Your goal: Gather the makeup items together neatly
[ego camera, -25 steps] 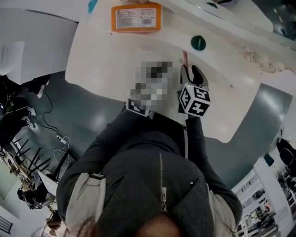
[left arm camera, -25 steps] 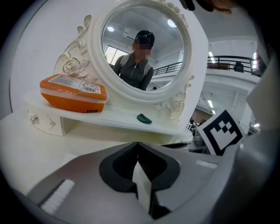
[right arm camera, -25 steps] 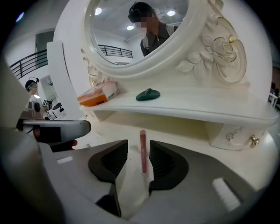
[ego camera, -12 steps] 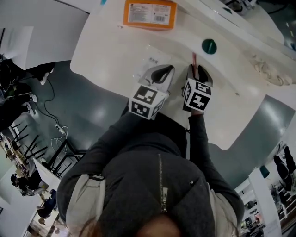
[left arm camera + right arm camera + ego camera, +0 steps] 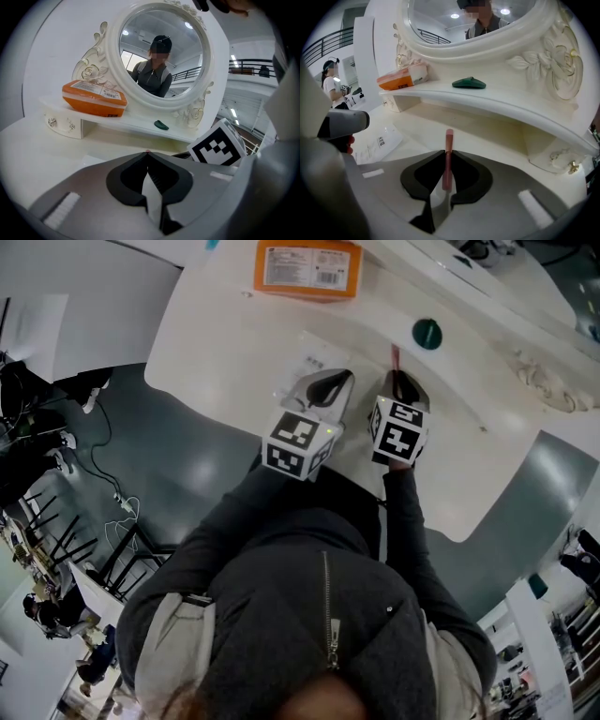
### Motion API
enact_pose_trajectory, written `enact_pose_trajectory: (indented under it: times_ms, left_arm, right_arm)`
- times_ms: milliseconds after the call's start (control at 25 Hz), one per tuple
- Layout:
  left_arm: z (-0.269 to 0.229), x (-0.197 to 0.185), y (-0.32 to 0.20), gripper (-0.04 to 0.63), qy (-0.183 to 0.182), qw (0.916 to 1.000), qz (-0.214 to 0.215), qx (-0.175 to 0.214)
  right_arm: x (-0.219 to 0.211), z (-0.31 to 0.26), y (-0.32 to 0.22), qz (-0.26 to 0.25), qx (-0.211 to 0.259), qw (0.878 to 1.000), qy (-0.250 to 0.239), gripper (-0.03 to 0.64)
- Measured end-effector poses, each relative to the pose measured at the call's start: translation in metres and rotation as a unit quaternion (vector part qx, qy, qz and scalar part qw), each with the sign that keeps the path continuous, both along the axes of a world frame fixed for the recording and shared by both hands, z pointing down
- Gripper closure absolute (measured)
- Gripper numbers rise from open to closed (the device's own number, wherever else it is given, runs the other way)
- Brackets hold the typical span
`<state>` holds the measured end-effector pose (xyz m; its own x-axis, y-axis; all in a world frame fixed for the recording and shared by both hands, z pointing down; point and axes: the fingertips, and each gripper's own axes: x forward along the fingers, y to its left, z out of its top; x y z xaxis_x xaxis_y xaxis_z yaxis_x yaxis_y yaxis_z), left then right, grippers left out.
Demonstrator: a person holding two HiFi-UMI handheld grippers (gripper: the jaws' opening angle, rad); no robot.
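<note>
White vanity top point(image 5: 216, 343), orange pack point(image 5: 307, 268), green item point(image 5: 427, 333) (shelf); right tool point(image 5: 446, 154) freshly clamped on pink stick point(image 5: 448, 139), left tool point(image 5: 147, 154) together.

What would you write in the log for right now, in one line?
left gripper: shut, empty | right gripper: jaws just closing, pinching pink makeup stick | green piece: on mirror shelf

Left tongs point(image 5: 147, 153) together; right tongs point(image 5: 448, 153) just closed, seemingly clamping a stick point(image 5: 449, 138).
</note>
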<state>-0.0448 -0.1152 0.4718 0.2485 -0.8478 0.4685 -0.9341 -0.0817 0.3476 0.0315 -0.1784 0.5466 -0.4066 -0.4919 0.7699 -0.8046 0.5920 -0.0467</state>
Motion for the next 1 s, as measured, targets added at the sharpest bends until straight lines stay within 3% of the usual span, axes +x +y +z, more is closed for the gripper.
enact_pose_trajectory:
  times_ms: [560,1000]
  left_arm:
    - [-0.001,-0.017,0.009,0.586,-0.003,1.0,0.005,-0.002]
    - [-0.009,-0.022,0.013,0.586,-0.004,0.999,0.043,0.007]
  right_arm:
    - [0.0,-0.003,0.003,0.053,-0.012,0.998,-0.029,0.569]
    - [0.005,-0.014,0.014,0.101,0.0,0.994,-0.035,0.569]
